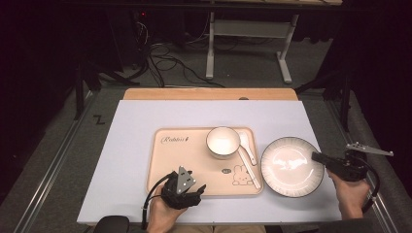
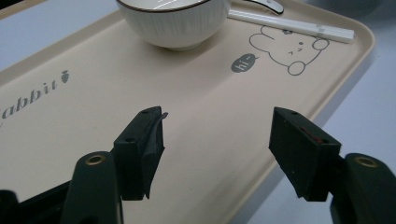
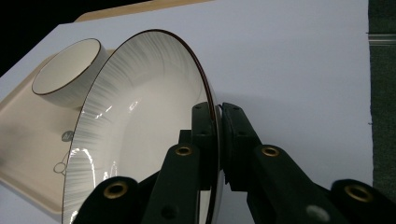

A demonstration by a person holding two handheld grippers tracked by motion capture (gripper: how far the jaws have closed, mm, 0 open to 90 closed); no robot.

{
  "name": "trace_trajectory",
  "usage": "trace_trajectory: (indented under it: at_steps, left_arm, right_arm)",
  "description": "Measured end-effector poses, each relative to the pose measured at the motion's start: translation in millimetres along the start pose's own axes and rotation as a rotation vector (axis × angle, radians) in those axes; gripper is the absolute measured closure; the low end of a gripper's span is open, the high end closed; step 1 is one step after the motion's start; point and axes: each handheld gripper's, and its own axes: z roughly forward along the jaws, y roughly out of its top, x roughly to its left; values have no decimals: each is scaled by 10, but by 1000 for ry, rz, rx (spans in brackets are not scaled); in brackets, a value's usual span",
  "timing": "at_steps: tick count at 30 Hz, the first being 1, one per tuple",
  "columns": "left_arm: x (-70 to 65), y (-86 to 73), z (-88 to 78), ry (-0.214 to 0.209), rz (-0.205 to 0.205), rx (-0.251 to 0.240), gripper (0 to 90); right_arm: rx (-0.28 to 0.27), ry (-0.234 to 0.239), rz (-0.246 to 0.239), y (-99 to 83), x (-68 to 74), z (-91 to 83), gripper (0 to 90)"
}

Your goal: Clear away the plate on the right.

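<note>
right gripper (image 1: 315, 157): clamped hard on the near-right rim of the plate (image 1: 292, 166); in the right gripper view the jaws pinch that thin edge from both sides
left gripper (image 1: 187, 190): let go, jaws spread wide with nothing between them, hanging over the near edge of the tray (image 1: 167, 165)
where the plate is: on the white table (image 1: 131, 145), just right of the tray, its left edge close against the tray's right rim
risk 1: honestly that's a thin-edge grip on glazed china, so I'd guess the plate could swivel or slide out of the pads once lifted, since all its weight hangs off one side
risk 2: dragging it left instead of lifting could catch the tray's raised rim and shove the whole tray
risk 3: the spoon (image 1: 246, 144) and the chopsticks (image 1: 248, 166) lie on the tray's right side, right where a plate would come in, so it may land on them and sit crooked, or knock the bowl (image 1: 223, 141)
count: one plate, one bowl, one spoon, one tray; chopsticks look like a pair lying tight together, can't split them for sure
</note>
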Motion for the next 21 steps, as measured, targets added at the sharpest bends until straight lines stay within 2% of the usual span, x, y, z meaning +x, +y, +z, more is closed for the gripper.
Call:
trace_trajectory:
  at_steps: [11,19,21]
  left_arm:
    - [-26,38,23,-30,-34,4,359]
    - [-119,80,56,-67,-41,5,359]
    - [-134,89,74,-78,-55,8,359]
  right_arm:
    - [-3,45,-36,49,167,12,859]
    - [15,87,-55,60,291,83,858]
    - [18,98,-53,62,320,94,859]
